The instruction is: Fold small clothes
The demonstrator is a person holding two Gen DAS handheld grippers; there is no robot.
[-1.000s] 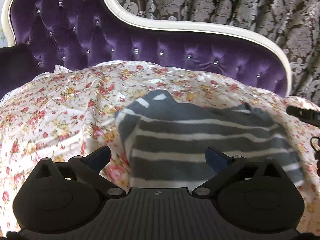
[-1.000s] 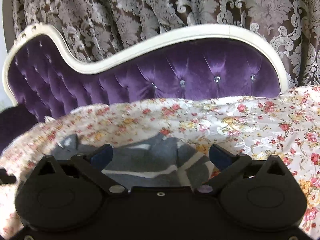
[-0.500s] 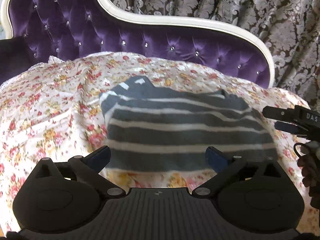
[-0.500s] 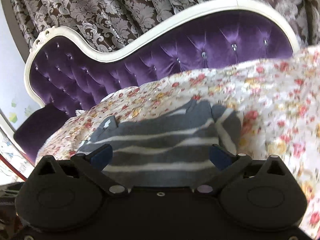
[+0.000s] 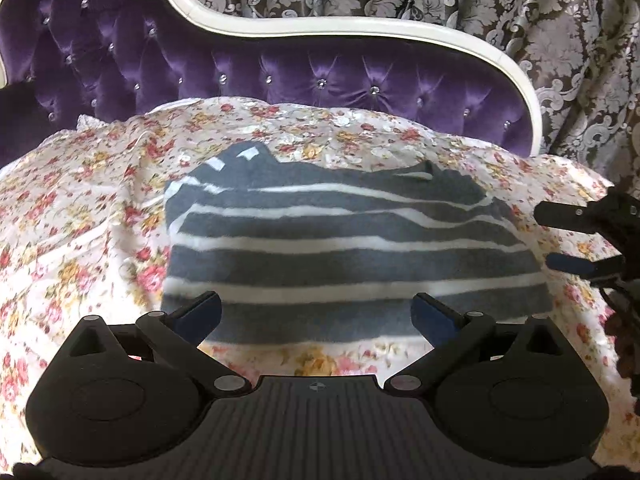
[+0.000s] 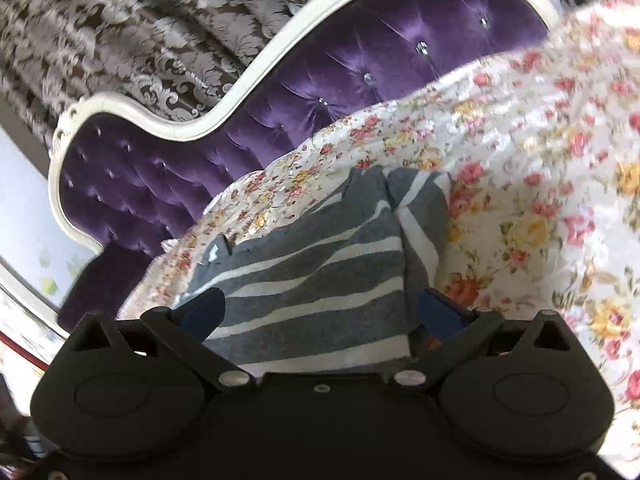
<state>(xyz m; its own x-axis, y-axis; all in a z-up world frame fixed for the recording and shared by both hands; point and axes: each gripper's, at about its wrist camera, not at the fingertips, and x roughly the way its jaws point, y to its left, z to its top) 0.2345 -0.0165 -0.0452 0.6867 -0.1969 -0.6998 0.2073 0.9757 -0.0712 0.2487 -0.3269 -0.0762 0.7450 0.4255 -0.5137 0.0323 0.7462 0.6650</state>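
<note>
Since a second ago both cameras have drawn back from the striped garment [image 5: 352, 256], so that its whole near hem now shows in the left wrist view, and the right wrist view has rolled so the sofa back slants across it.

Nearest in the left view, the left gripper [image 5: 316, 316] hovers above the near hem with its fingers [image 5: 200, 314] spread wide and nothing between them. Just beyond, the grey garment with white stripes lies flat on the floral sheet [image 5: 80, 240], a sleeve folded in at its far left corner. At the right edge of that view the right gripper [image 5: 568, 240] sits just beside the garment's right side, its two blue-padded fingers apart and empty.

In the right wrist view the right gripper's fingers [image 6: 204, 312] are likewise wide open, holding nothing; the garment lies under and beyond them, with a narrow folded strip along its right side.

Behind the sheet rises the purple tufted sofa back [image 5: 320, 80] with its white curved frame [image 5: 304, 30], and farthest off hangs a brown damask curtain [image 5: 520, 20].
</note>
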